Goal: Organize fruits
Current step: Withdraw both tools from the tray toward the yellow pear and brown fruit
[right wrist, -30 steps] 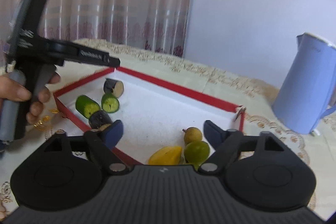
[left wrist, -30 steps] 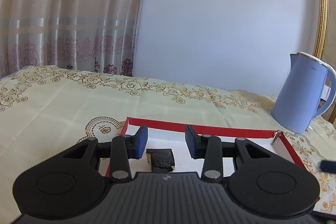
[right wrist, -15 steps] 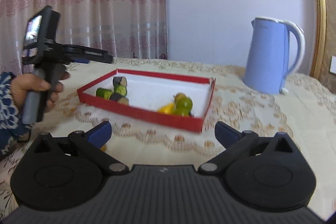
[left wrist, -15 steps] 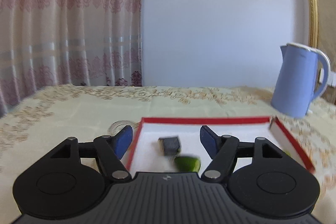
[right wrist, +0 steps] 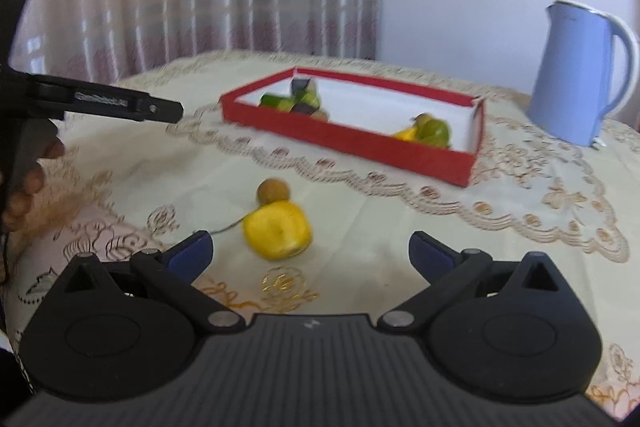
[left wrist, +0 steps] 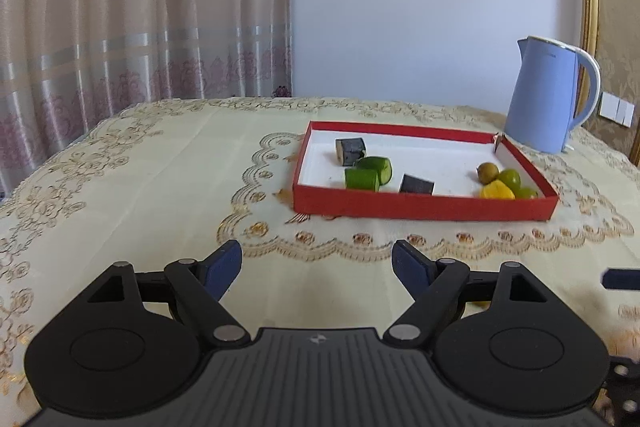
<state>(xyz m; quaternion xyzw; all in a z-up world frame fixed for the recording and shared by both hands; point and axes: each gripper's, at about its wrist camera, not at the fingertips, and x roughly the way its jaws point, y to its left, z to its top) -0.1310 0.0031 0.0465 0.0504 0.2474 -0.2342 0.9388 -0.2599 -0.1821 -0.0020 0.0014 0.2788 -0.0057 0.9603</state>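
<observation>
Right gripper point(right wrist: 310, 253) with jaws spread to their widest and empty, poised just short of the yellow fruit piece point(right wrist: 278, 230), which lies on the tablecloth point(right wrist: 160, 179) on the near side of the red tray point(right wrist: 348, 137); a small brown fruit point(right wrist: 273, 191) sits touching its far side. Left gripper point(left wrist: 316, 267), its jaws having just been opening and holding nothing, hangs over bare cloth well short of the tray. In the tray, green and dark cut pieces point(left wrist: 368, 173) lie to the left, round fruits point(left wrist: 502, 181) to the right. A good grasp would likely centre the yellow piece between the pads, closing gently so the brown fruit is not nudged away.
</observation>
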